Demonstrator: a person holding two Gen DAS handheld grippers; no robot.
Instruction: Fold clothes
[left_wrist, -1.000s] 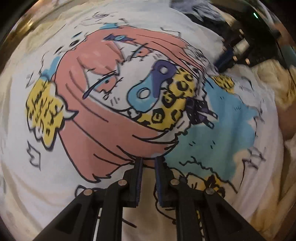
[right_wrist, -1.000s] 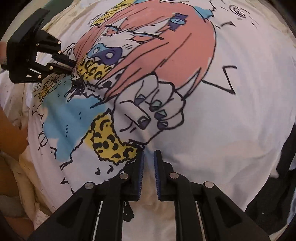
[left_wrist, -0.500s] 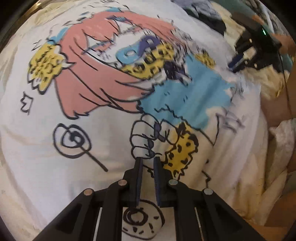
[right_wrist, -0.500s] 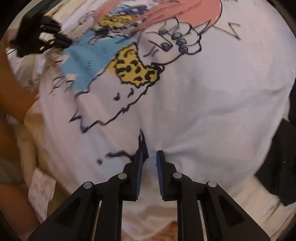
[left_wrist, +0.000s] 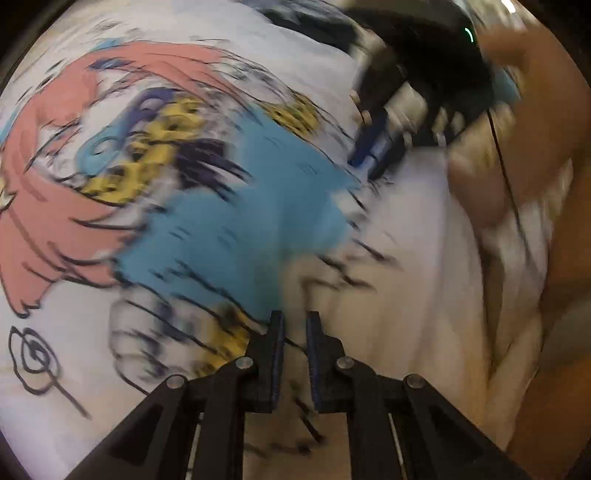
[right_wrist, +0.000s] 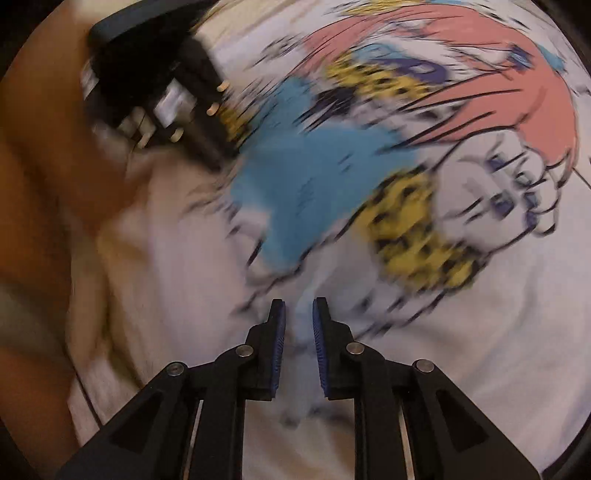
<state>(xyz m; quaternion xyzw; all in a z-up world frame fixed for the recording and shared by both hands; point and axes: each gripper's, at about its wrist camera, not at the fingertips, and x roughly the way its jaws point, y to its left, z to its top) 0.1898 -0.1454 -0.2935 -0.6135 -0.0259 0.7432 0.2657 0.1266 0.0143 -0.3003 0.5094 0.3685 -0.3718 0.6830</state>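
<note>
**Left wrist view: both grippers nipped into the T-shirt**

Left wrist view: left gripper has its jaws at a narrow gap, a ridge of white T-shirt running between the blue pads; motion blur hides whether the cloth is truly pinched. Printed cartoon spreads ahead and to its left.

Right gripper likewise narrow, a raised fold of cloth between its fingers, apparently gripped. The left gripper appears ahead-left of it, tips at the shirt.

Judgement: both hold one edge so the panel lifts evenly for a fold.

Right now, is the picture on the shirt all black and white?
No, the shirt print shows pink hair, a blue patch and yellow spots.
</note>
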